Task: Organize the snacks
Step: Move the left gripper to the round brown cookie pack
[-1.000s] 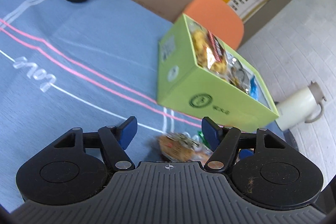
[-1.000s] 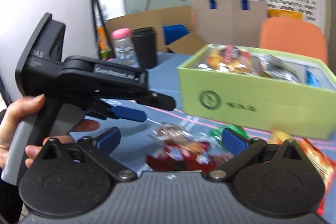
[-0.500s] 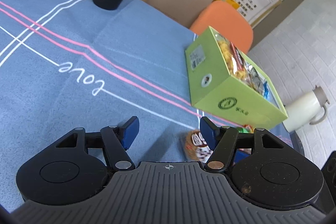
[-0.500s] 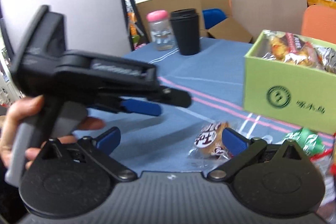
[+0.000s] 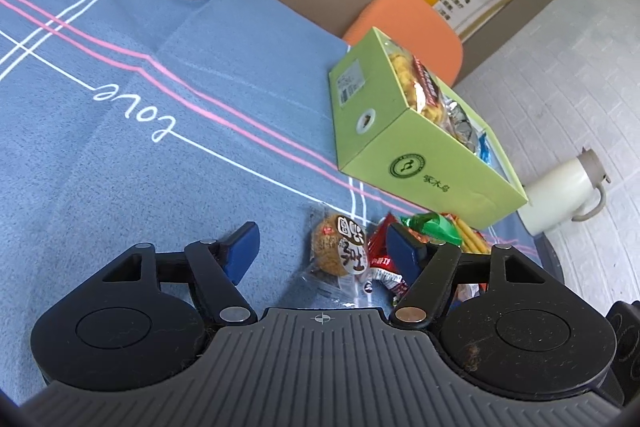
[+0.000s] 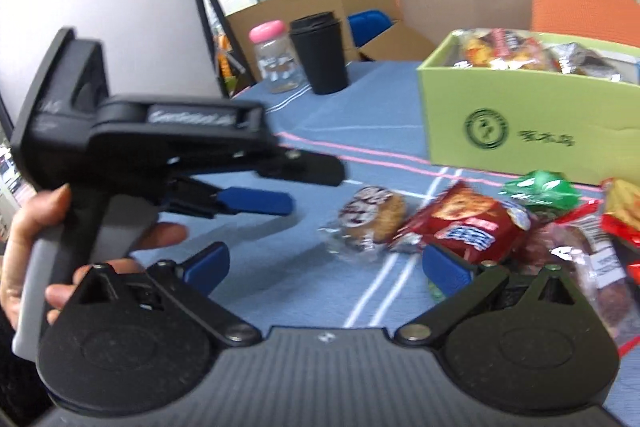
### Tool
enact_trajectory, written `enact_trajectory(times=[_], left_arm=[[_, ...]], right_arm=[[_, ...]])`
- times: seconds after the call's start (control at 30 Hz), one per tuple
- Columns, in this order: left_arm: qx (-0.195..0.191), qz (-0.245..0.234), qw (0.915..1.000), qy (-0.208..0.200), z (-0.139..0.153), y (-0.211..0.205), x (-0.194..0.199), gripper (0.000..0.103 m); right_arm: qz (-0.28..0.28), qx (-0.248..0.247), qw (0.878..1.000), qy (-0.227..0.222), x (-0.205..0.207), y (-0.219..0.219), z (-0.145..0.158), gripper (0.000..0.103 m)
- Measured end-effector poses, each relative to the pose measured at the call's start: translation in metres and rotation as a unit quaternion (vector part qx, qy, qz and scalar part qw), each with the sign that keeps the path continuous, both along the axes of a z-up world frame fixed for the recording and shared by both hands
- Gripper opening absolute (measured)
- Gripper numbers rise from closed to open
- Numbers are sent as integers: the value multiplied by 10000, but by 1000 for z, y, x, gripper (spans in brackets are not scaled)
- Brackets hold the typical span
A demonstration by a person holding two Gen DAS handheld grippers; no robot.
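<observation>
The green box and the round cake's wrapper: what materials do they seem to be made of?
Green box: probably matte cardboard, judging by its flat printed walls, sharp folded edges and lack of shine.
Round cake's wrapper: likely thin clear plastic film; the cake shows through it, and the sealed edges crinkle and glint.

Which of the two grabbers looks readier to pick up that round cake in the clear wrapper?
Probably the left gripper: its jaws are opening with the round cake lying just ahead between them. The right gripper hangs further back, nearer the red packet.
</observation>
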State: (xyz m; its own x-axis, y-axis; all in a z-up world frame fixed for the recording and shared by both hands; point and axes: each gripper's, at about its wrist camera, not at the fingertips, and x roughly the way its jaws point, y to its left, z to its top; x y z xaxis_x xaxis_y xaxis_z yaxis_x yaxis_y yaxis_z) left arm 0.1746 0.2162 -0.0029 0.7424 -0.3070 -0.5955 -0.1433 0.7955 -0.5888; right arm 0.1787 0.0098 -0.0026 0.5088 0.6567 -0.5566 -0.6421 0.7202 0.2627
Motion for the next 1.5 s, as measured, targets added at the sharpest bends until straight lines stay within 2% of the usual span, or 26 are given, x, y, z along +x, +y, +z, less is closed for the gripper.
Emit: enact_trajectory(times=[0.13, 0.3, 0.53, 0.63, 0.8, 0.87, 0.97, 1.03, 1.1, 1.3, 1.5], left_arm=[[-7, -1, 10000, 35, 1, -4, 3, 57], [90, -188, 9998, 69, 4, -6, 16, 54], [469, -400, 9980, 136, 8, -2, 31, 51], [293, -716, 9969, 117, 5, 11, 39, 45], [315, -952, 9949, 70, 1, 15, 46, 44], [206, -1244, 9920, 71, -2, 12, 51, 45], [6, -1585, 9870, 248, -13, 6, 58, 38], [126, -1557, 9875, 194, -12, 3, 55, 29], [63, -1541, 9877, 236, -12, 3, 50, 27], [71, -1378, 9900, 292, -13, -20, 12, 26], [320, -1225, 9916, 269, -12, -66, -35, 28]], right_arm=[[-292, -25, 9996, 9, 3, -13, 1, 102], [222, -70, 9996, -147, -12, 8, 4, 102], [595, -209, 9978, -184, 4, 43, 1, 102], [628, -388, 9969, -289, 7, 43, 2, 102], [676, -160, 9975, 150, 29, 45, -8, 102], [695, -165, 9972, 200, 33, 50, -12, 102], [827, -76, 9961, 294, 35, 54, -13, 102], [914, -38, 9953, 305, 31, 53, -11, 102], [924, 8, 9953, 299, 25, 49, -10, 102], [1011, 37, 9943, 339, -10, 30, -9, 102], [1029, -101, 9944, 235, -56, -5, -8, 102]])
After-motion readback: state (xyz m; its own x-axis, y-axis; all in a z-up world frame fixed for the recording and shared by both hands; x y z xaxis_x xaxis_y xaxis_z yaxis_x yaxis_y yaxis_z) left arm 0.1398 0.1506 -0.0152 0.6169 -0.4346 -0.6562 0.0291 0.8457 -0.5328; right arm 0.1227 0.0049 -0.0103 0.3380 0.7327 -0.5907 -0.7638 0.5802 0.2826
